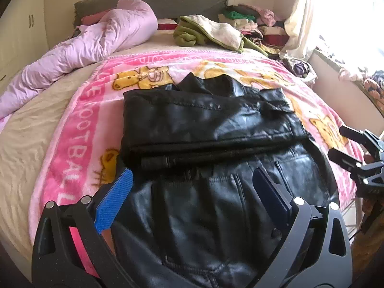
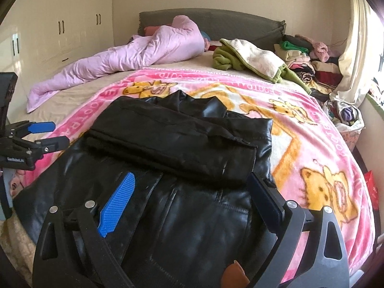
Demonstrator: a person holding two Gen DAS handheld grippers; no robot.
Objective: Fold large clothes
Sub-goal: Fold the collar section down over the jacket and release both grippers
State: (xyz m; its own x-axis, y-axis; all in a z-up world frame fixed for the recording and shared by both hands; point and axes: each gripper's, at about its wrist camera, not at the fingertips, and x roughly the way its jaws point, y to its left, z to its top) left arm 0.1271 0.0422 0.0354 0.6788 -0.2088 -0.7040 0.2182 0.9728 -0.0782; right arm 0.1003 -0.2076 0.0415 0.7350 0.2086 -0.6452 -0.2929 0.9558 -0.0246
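A black leather jacket (image 1: pixel 211 158) (image 2: pixel 168 163) lies on the pink cartoon blanket (image 1: pixel 79 129) (image 2: pixel 312 148), its sleeves folded across the upper body in a thick band. My left gripper (image 1: pixel 192 175) hovers open over the jacket's lower half, nothing between its blue pads. My right gripper (image 2: pixel 192 180) is also open above the jacket's lower part. In the left wrist view the right gripper (image 1: pixel 340 141) shows at the right edge; in the right wrist view the left gripper (image 2: pixel 52 134) shows at the left edge, open.
A rumpled lilac quilt (image 1: pixel 100 38) (image 2: pixel 134 52) lies at the bed's far left. A green and cream blanket (image 1: pixel 211 31) (image 2: pixel 249 57) and piles of clothes (image 1: pixel 259 24) (image 2: pixel 309 55) sit at the far right. Wardrobes (image 2: pixel 60 28) stand left, a curtained window (image 1: pixel 336 12) right.
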